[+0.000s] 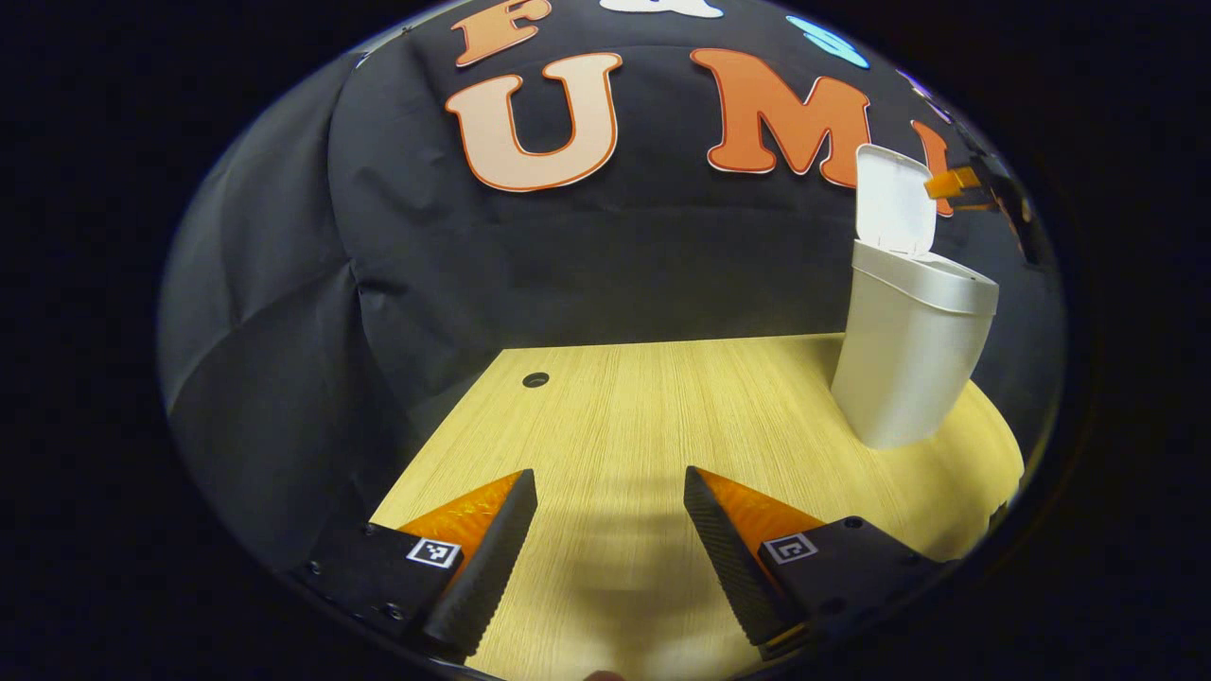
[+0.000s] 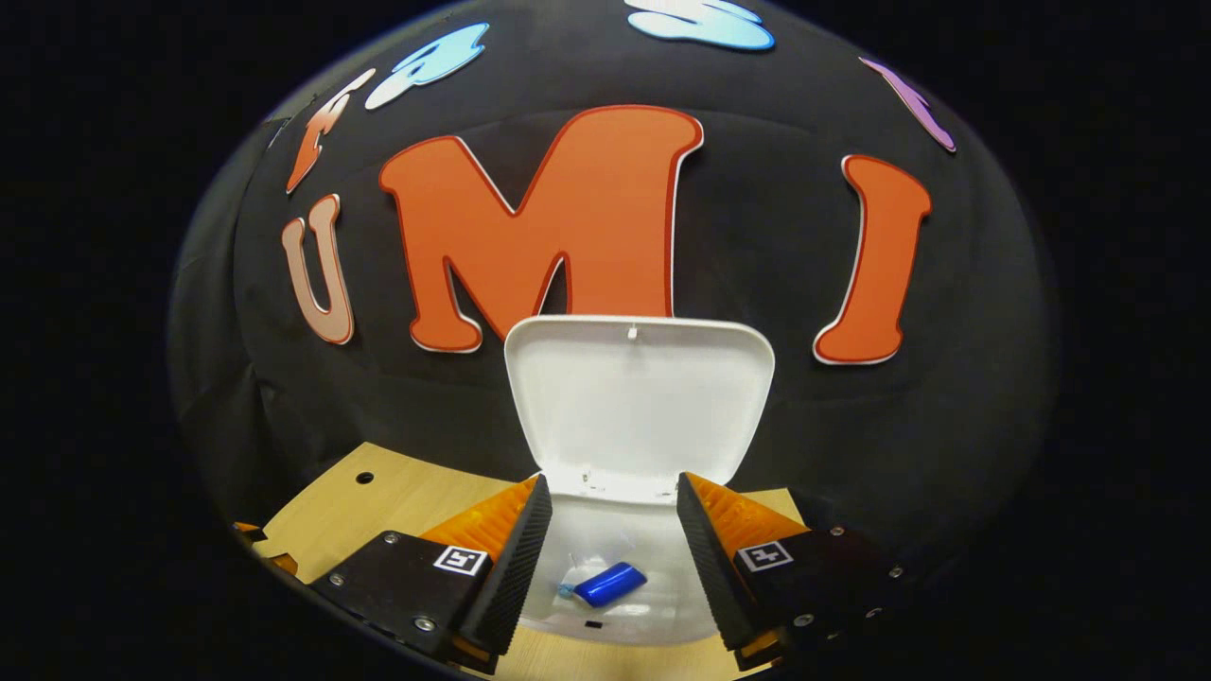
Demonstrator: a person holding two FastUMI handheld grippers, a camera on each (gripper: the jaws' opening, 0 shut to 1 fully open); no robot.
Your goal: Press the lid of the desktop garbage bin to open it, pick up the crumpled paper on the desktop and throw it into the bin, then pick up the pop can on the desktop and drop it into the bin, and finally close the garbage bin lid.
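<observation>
Can (image 2: 610, 584) lies inside bin (image 2: 615, 567), below right tongs (image 2: 605, 530), spread wide, empty, over mouth. Lid (image 2: 639, 407) stands upright, open. Left tongs (image 1: 610, 515) wide, empty, above counter (image 1: 662, 407), apart from bin. Paper: cannot tell. Judged step: closing lid; next, push lid down.
</observation>
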